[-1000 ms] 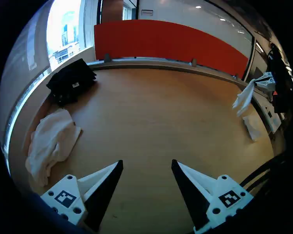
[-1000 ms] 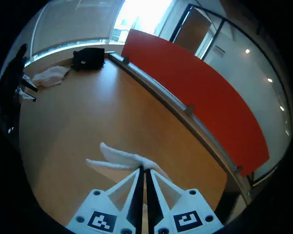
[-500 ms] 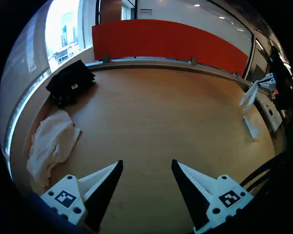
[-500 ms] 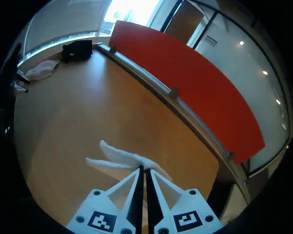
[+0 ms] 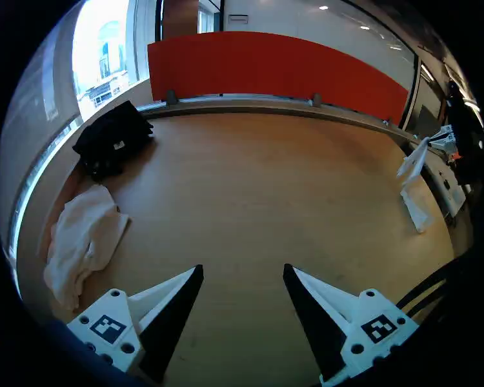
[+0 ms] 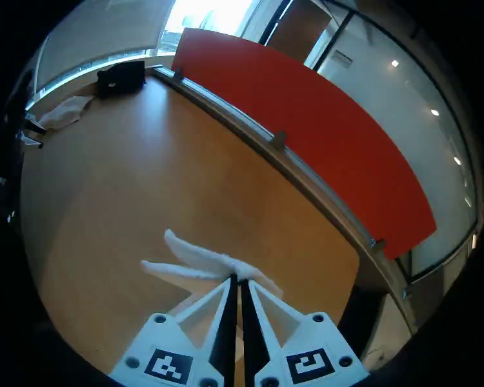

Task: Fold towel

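Towel (image 6: 197, 261), white and bunched, was pinched between the fingers of the right gripper (image 6: 237, 280), which were pressed together on it. Two loose flaps stuck out forward and to the left above the table (image 6: 145, 168). In the left gripper view the same towel hung from that gripper at the table's far right edge, well away from the left gripper (image 5: 242, 267). A flat white cloth (image 5: 417, 209) lay on the wood just under its lower end; whether the two touched could not be told.

The left gripper's fingers were spread wide with nothing between them, above bare wood near the table's near edge. To its left a second towel (image 5: 80, 242) lay crumpled by the table's edge. Beyond that sat a black bag (image 5: 113, 137), close to the window. A long red panel (image 5: 274, 64) stood along the table's far side. In the right gripper view the bag and crumpled towel showed small at the table's far end.
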The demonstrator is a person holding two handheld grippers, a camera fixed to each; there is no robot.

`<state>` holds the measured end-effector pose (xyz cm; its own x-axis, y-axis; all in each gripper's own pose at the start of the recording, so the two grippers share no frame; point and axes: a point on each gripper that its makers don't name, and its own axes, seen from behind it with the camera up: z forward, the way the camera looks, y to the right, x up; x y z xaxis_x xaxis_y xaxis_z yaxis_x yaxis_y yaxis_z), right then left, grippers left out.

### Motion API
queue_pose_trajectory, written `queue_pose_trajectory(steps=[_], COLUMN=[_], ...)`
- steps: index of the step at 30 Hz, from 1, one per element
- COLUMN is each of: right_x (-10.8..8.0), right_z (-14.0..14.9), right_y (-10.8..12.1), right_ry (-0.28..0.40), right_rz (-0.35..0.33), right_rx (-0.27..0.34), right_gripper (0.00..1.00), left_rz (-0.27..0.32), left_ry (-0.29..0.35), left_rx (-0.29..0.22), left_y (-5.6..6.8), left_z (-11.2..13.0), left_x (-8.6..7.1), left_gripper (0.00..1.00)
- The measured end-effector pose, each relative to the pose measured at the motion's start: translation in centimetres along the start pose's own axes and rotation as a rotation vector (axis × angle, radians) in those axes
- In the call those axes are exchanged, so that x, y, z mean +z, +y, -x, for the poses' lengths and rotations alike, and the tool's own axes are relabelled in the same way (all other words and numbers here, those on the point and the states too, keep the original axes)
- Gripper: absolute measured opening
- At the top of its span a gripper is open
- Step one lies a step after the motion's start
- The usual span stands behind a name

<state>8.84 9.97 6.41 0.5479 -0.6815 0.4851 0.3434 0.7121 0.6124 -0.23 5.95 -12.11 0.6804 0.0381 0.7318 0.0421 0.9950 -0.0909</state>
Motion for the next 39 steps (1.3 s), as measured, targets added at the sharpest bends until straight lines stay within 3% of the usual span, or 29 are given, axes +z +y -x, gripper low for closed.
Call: queue_pose_trajectory(steps=[9,24,39], right_x=[-1.2,-4.2,-4.8], right_z=[2.5,9.8,13.3], right_y=[-0.2,-1.1,-3.2], right_ry=[-0.020,-0.110,-0.150], right_rz=[0.012,0.048,0.045], right_rx=[0.027,0.084,0.110], right_gripper=[0.04,0.04,0.04], left_rz=[0.009,0.028,0.038], left_ry=[-0.001,-0.001,-0.001], left_rx=[0.007,0.021,0.041], left_y=[0.4,1.0,1.5], left_z=[-0.1,0.2,0.3], left_x=[0.1,-0.1,-0.3], left_gripper=[0.92,0.92,0.92])
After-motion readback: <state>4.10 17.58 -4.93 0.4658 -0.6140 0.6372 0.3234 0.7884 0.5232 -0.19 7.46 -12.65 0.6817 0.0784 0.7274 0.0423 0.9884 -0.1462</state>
